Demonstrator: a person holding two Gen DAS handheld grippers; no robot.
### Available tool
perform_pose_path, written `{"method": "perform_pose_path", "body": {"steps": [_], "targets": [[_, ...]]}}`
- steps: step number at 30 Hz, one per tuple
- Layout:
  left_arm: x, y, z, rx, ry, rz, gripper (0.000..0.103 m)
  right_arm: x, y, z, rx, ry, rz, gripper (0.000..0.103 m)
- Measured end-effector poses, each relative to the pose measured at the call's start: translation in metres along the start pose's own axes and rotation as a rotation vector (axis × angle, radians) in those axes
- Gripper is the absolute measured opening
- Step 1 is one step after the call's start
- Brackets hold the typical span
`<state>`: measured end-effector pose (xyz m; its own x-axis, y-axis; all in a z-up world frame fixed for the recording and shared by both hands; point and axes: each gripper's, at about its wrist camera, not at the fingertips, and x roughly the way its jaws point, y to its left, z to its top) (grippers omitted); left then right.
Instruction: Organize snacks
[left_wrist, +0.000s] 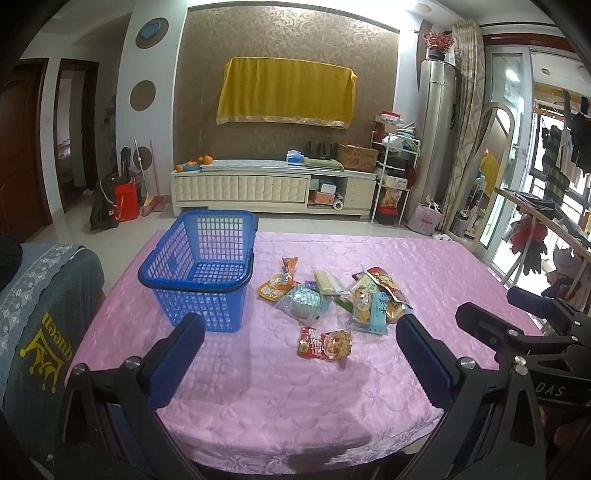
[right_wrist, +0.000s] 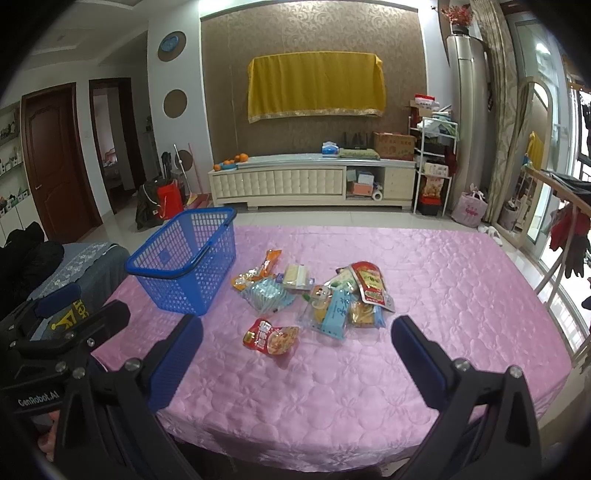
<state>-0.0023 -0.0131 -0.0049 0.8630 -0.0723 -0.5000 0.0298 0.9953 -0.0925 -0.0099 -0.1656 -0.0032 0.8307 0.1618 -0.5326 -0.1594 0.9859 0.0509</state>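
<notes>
Both grippers are held above the near edge of the table, and nothing is gripped by either. The left gripper is spread wide, as is the right gripper. The snacks lie loose in a cluster on the pink cloth at mid-table, just right of the empty blue basket, which stands upright at the far left. The nearest item is the red packet, lying flat and apart from the cluster on its near side, with its long axis roughly across the view. It is seen ahead of and between the fingers of both grippers, slightly left of centre for the right gripper. The packet appears comparably reachable by either; the basket lies nearer the left.
</notes>
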Motion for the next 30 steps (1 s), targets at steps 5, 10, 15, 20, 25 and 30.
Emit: {"method": "perform_pose_path", "body": {"steps": [5,10,15,20,25,30], "targets": [[0.004,-0.006,0.009,0.031,-0.001,-0.007,0.102,0.002,-0.009,0.009,0.018,0.001,0.013,0.103],[0.014,-0.013,0.023,0.063,0.008,-0.015,0.102,0.001,-0.016,0.022,0.001,-0.042,-0.013,0.103],[0.031,-0.02,0.037,0.09,0.033,-0.034,0.103,0.011,-0.028,0.035,0.011,-0.047,0.0,0.103],[0.057,-0.021,0.044,0.09,0.098,-0.088,0.102,0.025,-0.041,0.043,0.033,-0.041,0.016,0.103],[0.085,-0.027,0.044,0.106,0.161,-0.11,0.102,0.05,-0.053,0.042,0.06,0.016,-0.008,0.103],[0.118,-0.029,0.041,0.109,0.238,-0.123,0.102,0.081,-0.074,0.034,0.136,0.113,-0.004,0.103]]}}
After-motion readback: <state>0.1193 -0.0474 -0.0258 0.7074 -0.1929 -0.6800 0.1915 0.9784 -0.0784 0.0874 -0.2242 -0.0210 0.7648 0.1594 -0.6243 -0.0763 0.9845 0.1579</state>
